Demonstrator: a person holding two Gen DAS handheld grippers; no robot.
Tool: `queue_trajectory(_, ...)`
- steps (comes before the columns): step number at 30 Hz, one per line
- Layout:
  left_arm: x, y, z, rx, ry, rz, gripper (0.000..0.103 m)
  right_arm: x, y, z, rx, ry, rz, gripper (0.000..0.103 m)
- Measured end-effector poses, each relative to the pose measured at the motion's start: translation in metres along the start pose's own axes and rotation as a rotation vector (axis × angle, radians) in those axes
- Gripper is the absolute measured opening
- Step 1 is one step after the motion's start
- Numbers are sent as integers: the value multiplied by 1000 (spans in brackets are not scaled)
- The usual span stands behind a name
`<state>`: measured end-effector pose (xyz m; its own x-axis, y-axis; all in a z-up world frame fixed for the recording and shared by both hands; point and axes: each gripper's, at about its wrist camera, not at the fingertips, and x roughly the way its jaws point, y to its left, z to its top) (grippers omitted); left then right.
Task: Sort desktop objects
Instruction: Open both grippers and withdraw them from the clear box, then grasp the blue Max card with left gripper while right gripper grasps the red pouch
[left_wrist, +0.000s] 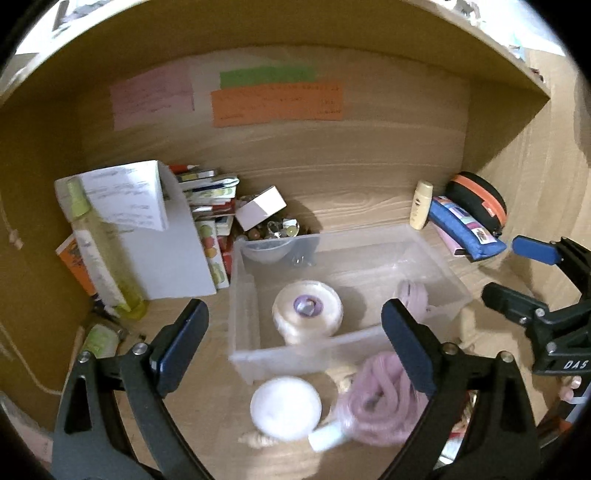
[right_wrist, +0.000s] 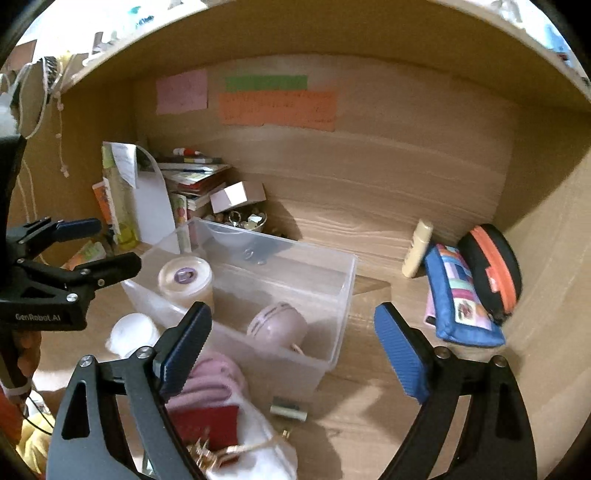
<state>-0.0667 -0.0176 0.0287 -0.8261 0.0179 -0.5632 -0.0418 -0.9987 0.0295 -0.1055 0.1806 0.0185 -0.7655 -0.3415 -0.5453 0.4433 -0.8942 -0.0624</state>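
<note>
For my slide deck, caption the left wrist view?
Open left gripper hovers over a clear bin holding a round jar, pink yarn in front.

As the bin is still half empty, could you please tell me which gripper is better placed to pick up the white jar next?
Probably the left gripper: the white jar lies just ahead between its open jaws, in front of the clear bin. The right gripper sits further right.

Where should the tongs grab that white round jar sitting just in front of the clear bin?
Probably across the white round jar's curved sides, just under its lid, coming straight down from above. It stands upright, and the clear bin and pink yarn crowd its back and right, so set the fingers left and front-right. The open left tongs look wide enough.
</note>
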Motion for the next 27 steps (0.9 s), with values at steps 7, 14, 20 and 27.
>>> queue_trajectory(7,-23,9,-30,-6,21,12,97,-33,8,-21,16,-29,-14,100)
queue_trajectory(14,-34,20,-69,-18,84,15,98,-38,16,-46,32,10,-16,100)
queue_trajectory(20,-46,17,-104,7,116,-11,98,-37,21,-69,56,40,-13,100)
queue_trajectory(27,-54,4,-137,39,150,-60,97,-30,29,-87,83,82,7,100)
